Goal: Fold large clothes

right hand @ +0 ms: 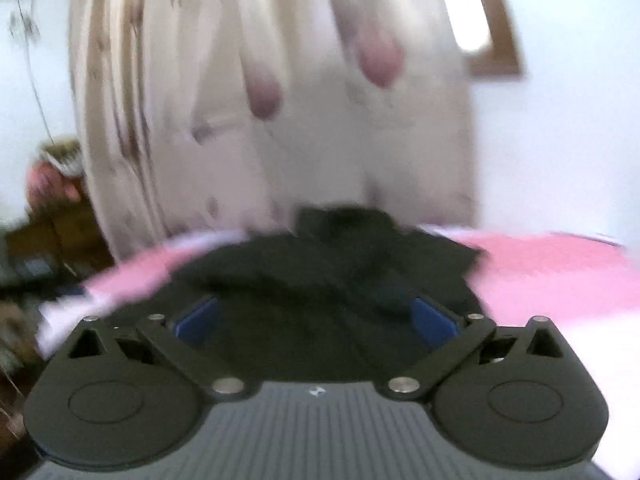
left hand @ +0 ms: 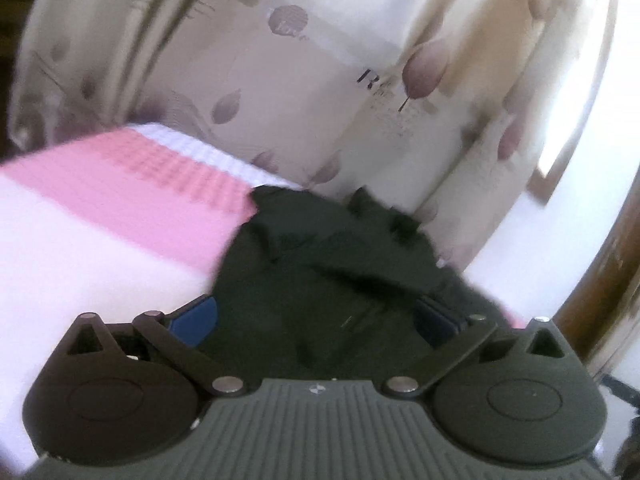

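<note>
Both wrist views motion-blurred, detail limited.

Left claw (left hand: 316, 320): blue pads (left hand: 196, 322) spread wide, nothing clamped between them. Dark garment (left hand: 320, 272) fills the gap between the fingers, but pads sit out at its sides; can't tell if they touch the cloth.

Right claw (right hand: 316, 320): same state, blue pads (right hand: 434, 320) wide apart, no grip visible. Dark garment (right hand: 320, 276) lies between and ahead of the fingers.

Garment: black or very dark green, rumpled, bunched in a heap with folds and a raised peak at its far side. It lies on a bed (left hand: 100, 240) with a pink-and-white cover (right hand: 560, 280). In the left view the heap sits at the bed's far right part, running up to the far edge near the curtain (left hand: 320, 80). In the right view it spans the middle of the far edge, pink cover showing on both sides.

Behind the bed: cream curtain (right hand: 280, 100) with mauve leaf print, hanging just past the far edge. Brown wooden frame (right hand: 500, 20) at upper right of the right view. Dark wooden furniture (right hand: 52, 236) at left of the right view, off the bed, contents too blurred to identify.
</note>
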The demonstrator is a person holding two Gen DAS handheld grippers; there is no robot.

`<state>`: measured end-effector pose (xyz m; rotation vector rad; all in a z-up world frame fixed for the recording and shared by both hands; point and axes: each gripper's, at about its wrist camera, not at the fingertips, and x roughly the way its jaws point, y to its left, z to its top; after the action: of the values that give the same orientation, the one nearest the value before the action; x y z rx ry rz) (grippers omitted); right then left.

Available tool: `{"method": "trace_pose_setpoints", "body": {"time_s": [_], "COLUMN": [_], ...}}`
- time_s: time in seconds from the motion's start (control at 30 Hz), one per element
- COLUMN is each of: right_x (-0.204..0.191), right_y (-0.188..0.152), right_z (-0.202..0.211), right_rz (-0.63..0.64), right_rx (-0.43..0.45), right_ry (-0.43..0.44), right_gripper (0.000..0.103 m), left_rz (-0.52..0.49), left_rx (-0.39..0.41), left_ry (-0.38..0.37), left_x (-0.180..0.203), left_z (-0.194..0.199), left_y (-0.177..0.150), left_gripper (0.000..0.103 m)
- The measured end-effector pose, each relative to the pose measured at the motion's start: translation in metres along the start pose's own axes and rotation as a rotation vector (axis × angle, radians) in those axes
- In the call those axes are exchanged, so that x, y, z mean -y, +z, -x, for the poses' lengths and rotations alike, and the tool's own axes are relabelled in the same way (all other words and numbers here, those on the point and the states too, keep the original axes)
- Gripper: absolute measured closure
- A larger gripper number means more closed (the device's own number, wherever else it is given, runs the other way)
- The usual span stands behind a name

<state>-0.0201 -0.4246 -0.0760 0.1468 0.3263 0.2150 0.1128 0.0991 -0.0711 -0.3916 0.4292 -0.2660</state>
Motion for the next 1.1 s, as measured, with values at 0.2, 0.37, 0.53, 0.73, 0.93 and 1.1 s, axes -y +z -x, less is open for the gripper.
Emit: {"method": "trace_pose_setpoints", "body": {"time_s": [0.2, 0.37, 0.53, 0.73, 0.93, 1.1], "right_x": [0.032, 0.051, 0.057, 0.043, 0.06, 0.068], "right_y": [-0.056, -0.068, -0.085, -0.089, -0.082, -0.085], "right_z": [0.039, 0.021, 0.001, -0.013, -0.002, -0.005], "right_rz": [-0.219, -0.384, -0.468, -0.399, -0.504, -0.491], "right_rx": [-0.031, -0.062, -0.101, -0.183, -0.141, -0.189], "right_ry": [-0.123, -0.085, -0.022, 0.001, 0.071, 0.048], "right_gripper": [0.0, 0.0, 0.0, 0.065, 0.081, 0.076], "left_rz": [0.065, 0.212, 0.178, 0.252, 0.253, 0.269], "left_rx": [-0.099, -0.17, -0.239, -0.252, -0.228, -0.272], "left_ry": [0.01, -0.069, -0.145, -0.138, -0.179, -0.24], "left_x": [-0.038, -0.054, -0.044, -0.065, -0.063, -0.066], "left_z": [0.041, 0.037, 0.027, 0.028, 0.037, 0.025], "left_y": [-0.035, -0.052, -0.058, -0.061, -0.058, -0.058], "left_gripper": [0.0, 0.001, 0.01, 0.086, 0.085, 0.033]}}
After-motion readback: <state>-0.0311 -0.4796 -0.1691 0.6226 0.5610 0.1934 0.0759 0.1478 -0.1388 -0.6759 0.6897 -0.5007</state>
